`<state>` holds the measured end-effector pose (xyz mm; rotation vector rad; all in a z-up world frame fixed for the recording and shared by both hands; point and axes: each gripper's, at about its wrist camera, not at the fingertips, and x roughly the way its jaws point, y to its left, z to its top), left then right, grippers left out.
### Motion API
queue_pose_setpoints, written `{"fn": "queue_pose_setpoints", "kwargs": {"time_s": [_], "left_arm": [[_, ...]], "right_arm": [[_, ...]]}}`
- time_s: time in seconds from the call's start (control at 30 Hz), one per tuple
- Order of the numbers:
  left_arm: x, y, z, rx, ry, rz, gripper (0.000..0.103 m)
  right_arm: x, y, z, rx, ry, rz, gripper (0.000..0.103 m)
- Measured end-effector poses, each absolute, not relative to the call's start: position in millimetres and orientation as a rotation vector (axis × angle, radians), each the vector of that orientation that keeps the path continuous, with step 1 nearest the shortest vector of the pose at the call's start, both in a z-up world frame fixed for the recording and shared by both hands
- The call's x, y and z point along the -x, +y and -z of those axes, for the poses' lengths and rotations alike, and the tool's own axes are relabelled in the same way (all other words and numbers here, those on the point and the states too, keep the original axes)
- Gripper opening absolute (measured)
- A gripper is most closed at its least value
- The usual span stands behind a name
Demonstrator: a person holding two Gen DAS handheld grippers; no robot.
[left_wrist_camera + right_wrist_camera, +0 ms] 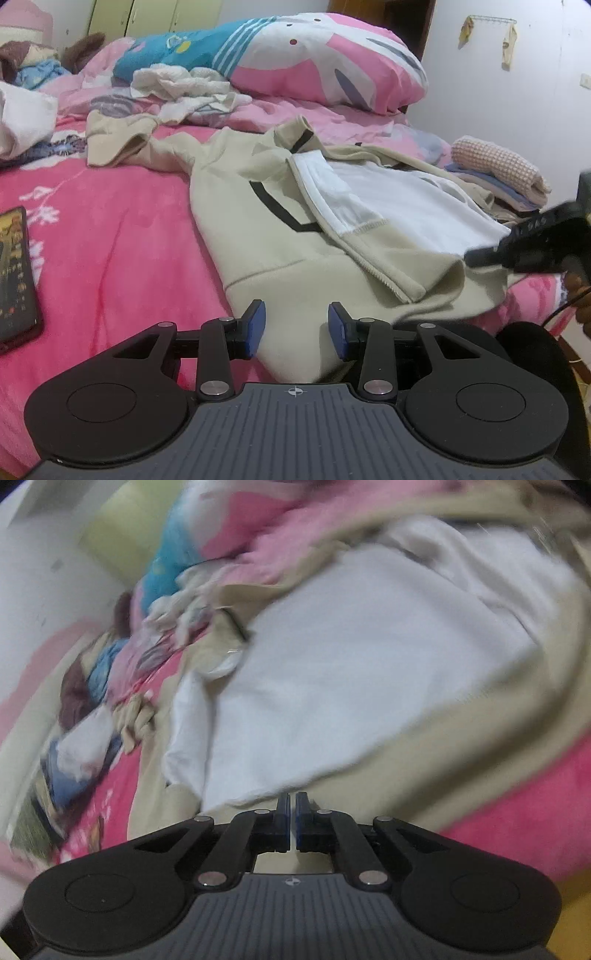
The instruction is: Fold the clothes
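A beige jacket [295, 236] lies spread on the pink bed [110, 229]. One front side is flipped over, so the white inside [399, 206] shows. One sleeve [122, 144] stretches out far to the side, toward the pile of other clothes [184, 88] by the big pillow [321, 55]. So the jacket is not a neat packet now — it lies half open and a bit crumpled.

The left tool [296, 326] sits low at the near bottom edge of the jacket. Its two blue fingers [258, 325] stand apart with cloth showing between them, and they hold nothing. It looks ready to take that edge.

The right tool [292, 821] has its fingers pressed nearly together. A thin pale strip shows in the slit, so it seems to pinch the edge of the jacket's white inside, but the picture is blurry. The blur hints that this tool is moving fast, maybe pulling the flap across.

A small stack of folded things [498, 173] rests at the far side of the bed — likely where tidy pieces go. A phone [14, 277] lies on the bed near the left tool, out of the way of the jacket.
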<state>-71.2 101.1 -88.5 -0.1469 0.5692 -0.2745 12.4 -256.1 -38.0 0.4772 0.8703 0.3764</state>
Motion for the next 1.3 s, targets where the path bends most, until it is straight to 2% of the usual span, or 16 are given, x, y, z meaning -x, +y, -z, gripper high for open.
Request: {"fn": "queue_pose_setpoints", "kwargs": {"time_s": [0.1, 0.2, 0.27, 0.43, 0.6, 0.63, 0.67, 0.7, 0.73, 0.77, 0.87, 1.13, 1.23, 1.3], "left_arm": [[65, 100, 86, 0.148, 0.556, 0.262, 0.037], [60, 98, 86, 0.137, 0.546, 0.252, 0.037], [59, 96, 88, 0.125, 0.548, 0.249, 0.037], [60, 95, 93, 0.098, 0.547, 0.256, 0.037], [58, 99, 95, 0.127, 0.547, 0.271, 0.037], [57, 100, 96, 0.133, 0.547, 0.273, 0.037], [57, 100, 96, 0.136, 0.547, 0.275, 0.037], [57, 100, 96, 0.137, 0.547, 0.276, 0.037], [57, 101, 96, 0.138, 0.548, 0.277, 0.037], [57, 101, 96, 0.139, 0.548, 0.278, 0.037], [57, 101, 96, 0.143, 0.549, 0.280, 0.037], [54, 103, 96, 0.172, 0.562, 0.275, 0.037], [54, 99, 96, 0.158, 0.565, 0.269, 0.038], [54, 97, 95, 0.152, 0.568, 0.262, 0.038]], "right_arm": [[-23, -213, 12, -0.291, 0.794, -0.478, 0.005], [-35, -156, -4, -0.094, 0.749, -0.581, 0.015], [-41, -118, -6, 0.042, 0.734, -0.635, 0.041], [-53, -45, 13, 0.370, 0.679, -0.594, 0.067], [-62, -40, 40, 0.423, 0.725, -0.599, 0.066], [-64, -47, 39, 0.384, 0.733, -0.598, 0.058], [-67, -53, 38, 0.344, 0.740, -0.586, 0.040], [-71, -61, 35, 0.303, 0.745, -0.560, 0.033], [-74, -71, 33, 0.245, 0.751, -0.542, 0.018], [-78, -84, 30, 0.167, 0.759, -0.532, 0.009], [-85, -123, 31, -0.045, 0.792, -0.493, 0.002], [-93, -220, 52, -0.506, 0.882, -0.374, 0.003], [-80, -192, 32, -0.334, 0.813, -0.438, 0.006], [-72, -161, 15, -0.180, 0.749, -0.494, 0.020]]}}
